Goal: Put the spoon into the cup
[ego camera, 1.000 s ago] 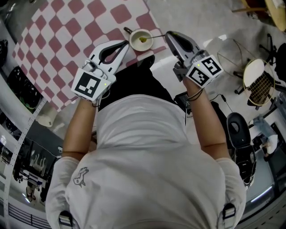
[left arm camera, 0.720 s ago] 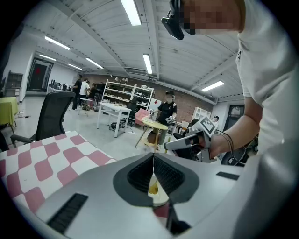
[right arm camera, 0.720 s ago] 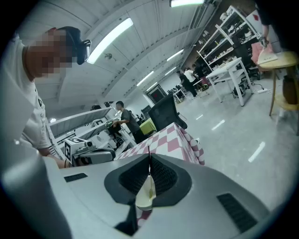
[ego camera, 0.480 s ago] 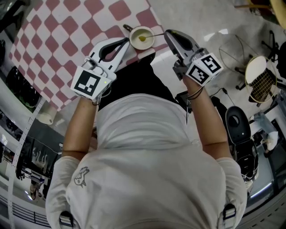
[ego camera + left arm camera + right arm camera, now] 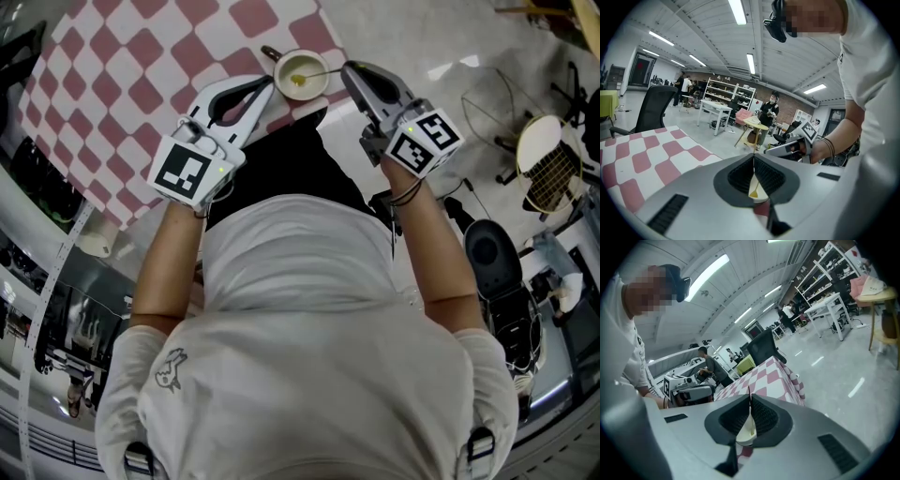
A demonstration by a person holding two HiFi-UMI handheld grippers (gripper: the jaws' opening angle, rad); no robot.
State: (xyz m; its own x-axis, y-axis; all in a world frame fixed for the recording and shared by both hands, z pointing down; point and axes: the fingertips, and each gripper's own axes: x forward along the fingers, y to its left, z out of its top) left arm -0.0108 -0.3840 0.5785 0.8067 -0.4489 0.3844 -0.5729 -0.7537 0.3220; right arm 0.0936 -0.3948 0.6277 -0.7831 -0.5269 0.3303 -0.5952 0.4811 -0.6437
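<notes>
A cream cup [image 5: 300, 75] with a yellowish inside stands near the corner of the red-and-white checked tablecloth [image 5: 141, 84]. A thin spoon [image 5: 323, 71] runs from the cup's inside to the right. Its bowl lies in the cup. My right gripper [image 5: 345, 67] is shut on the handle's end, just right of the cup. My left gripper [image 5: 270, 86] is shut, with its tips at the cup's left rim. In the left gripper view the cup [image 5: 758, 193] shows under the closed tips. The right gripper view shows the cup [image 5: 746, 433] the same way.
The cup sits close to the table's near edge and right corner. Past that corner is pale floor with a black office chair [image 5: 497, 272] and a round wire-and-wood stool [image 5: 539, 169]. Dark shelving [image 5: 37, 187] lines the table's left side. Other people stand far off.
The right gripper with the spoon has sunk slightly toward the cup. The left gripper has kept its place at the rim.
</notes>
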